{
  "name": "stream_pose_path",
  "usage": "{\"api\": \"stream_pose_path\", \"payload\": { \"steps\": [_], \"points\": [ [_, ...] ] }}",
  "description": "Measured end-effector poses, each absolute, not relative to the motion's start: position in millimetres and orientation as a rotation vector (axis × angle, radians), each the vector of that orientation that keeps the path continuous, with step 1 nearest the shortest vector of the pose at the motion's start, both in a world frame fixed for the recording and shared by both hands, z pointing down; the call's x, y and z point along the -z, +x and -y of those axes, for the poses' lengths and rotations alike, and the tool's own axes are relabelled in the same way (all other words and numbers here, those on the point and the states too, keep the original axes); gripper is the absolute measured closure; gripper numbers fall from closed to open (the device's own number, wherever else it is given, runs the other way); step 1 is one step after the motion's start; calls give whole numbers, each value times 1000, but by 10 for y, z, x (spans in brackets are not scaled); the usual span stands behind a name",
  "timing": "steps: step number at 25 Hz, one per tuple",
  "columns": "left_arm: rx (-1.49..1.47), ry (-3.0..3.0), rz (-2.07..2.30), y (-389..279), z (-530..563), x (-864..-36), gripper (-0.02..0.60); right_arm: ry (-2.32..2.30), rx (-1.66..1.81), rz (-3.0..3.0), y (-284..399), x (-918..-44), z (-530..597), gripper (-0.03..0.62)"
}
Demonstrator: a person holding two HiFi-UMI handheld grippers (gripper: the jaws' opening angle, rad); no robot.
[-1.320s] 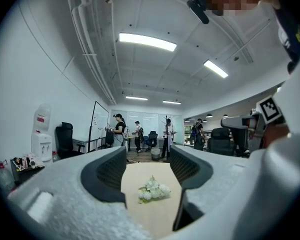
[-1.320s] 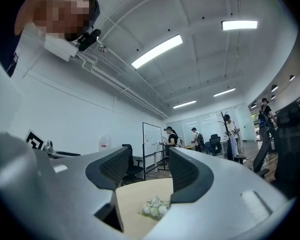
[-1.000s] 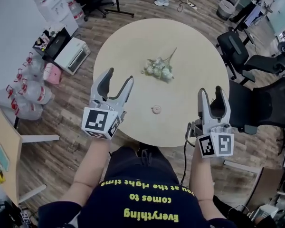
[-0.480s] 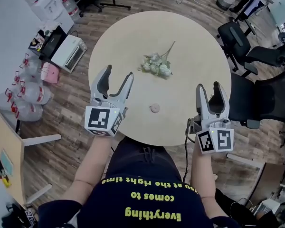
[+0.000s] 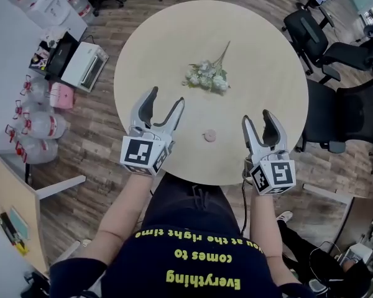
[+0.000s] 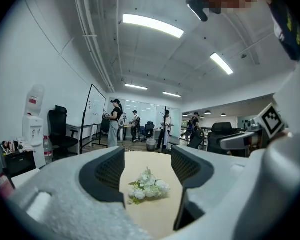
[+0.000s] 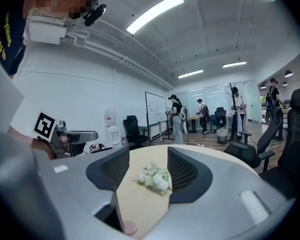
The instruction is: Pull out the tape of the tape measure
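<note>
Grey left gripper (image 5: pixel 166 98) and right gripper (image 5: pixel 257 118): black ribbed pads (image 6: pixel 109 173), black-and-white marker cubes (image 5: pixel 141 156). Black cable (image 5: pixel 243 203) on right. Dark shirt (image 5: pixel 193 253), yellow lettering.

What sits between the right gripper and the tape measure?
Nothing: the head view shows only bare tabletop between the right gripper and the tape measure.

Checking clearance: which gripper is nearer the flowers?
Left. The left gripper, whose empty jaws have just been opening, sits below-left of the flowers in the head view; the right gripper is farther off, below-right.
</note>
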State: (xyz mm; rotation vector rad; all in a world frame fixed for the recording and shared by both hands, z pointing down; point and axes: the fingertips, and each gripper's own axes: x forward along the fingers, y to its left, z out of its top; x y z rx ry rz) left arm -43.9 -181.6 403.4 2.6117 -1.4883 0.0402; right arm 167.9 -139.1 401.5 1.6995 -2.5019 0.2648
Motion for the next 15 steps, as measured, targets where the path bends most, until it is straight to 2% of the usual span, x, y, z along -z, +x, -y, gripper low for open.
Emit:
{"api": "stream_pose_path", "payload": {
  "steps": [15],
  "points": [
    [-198, 2587, 1341, -352, 1658, -4763, 294, 1290, -594, 2462, 1084, -5528, 1147, 345]
  ]
}}
